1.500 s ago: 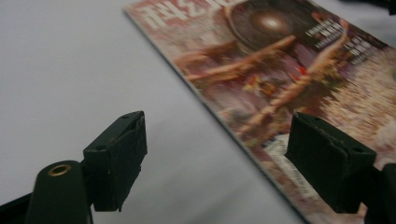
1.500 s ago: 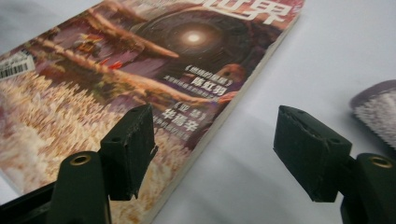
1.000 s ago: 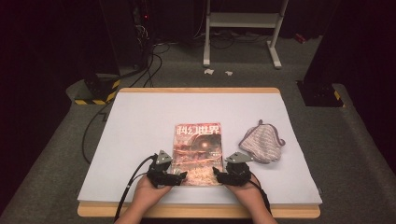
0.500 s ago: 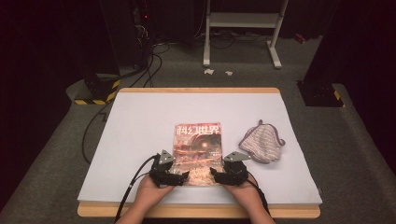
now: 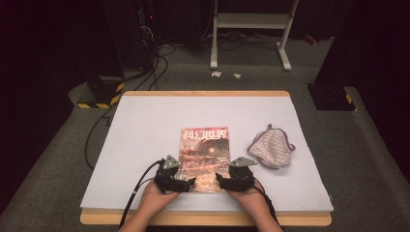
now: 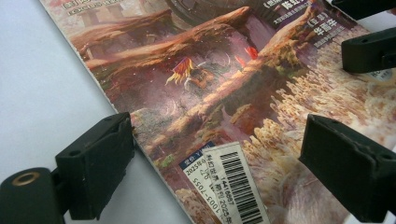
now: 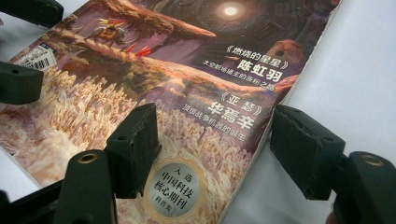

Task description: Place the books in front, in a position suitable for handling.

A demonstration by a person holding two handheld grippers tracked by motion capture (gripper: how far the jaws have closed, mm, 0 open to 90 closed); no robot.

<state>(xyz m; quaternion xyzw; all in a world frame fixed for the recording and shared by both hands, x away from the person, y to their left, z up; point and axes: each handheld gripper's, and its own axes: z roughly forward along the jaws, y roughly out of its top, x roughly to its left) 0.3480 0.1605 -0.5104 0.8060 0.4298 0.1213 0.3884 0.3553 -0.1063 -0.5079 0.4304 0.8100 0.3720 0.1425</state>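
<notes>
Magazine [image 5: 203, 157] flat on the white counter [image 5: 145, 145], near edge between both grippers. Left gripper [image 6: 219, 158] and right gripper [image 7: 219, 154] fingers spread wide, each straddling a lower corner, gripping nothing.

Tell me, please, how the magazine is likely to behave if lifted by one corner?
The magazine looks thin and lies flat on the table, so it would probably sag and bend rather than stay stiff. Its glossy cover may slip between pads. It should be light, and, being flat, is unlikely to roll or tip.
</notes>
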